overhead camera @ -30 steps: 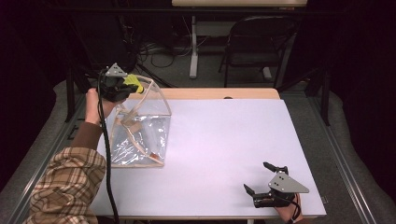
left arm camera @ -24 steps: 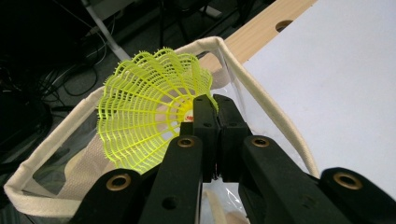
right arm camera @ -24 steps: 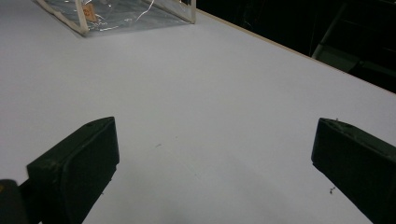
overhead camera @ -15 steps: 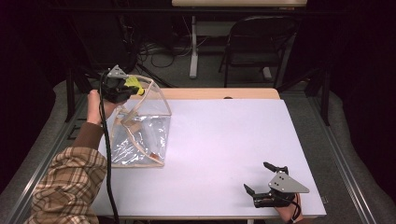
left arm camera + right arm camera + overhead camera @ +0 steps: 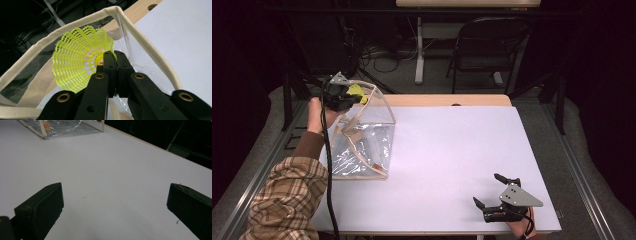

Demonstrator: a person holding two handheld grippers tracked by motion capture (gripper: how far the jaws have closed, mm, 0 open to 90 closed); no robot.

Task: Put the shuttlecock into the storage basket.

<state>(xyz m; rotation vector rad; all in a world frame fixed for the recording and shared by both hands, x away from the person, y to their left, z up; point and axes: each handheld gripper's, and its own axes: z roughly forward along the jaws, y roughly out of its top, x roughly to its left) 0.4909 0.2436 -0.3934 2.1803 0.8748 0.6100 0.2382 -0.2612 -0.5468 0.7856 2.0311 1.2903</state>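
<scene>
The left claw (image 5: 115, 53) pinches a bright yellow shuttlecock (image 5: 80, 57) with a net-like plastic skirt that fans out wide. It hangs over the open top of a see-through bag (image 5: 362, 145) with cream cloth edges, at the left of the white worktop (image 5: 452, 150). The right claw (image 5: 496, 190) rests far off, spread wide with nothing in it.

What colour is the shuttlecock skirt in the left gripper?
Bright yellow shuttlecock, clearest in the left gripper view.
</scene>
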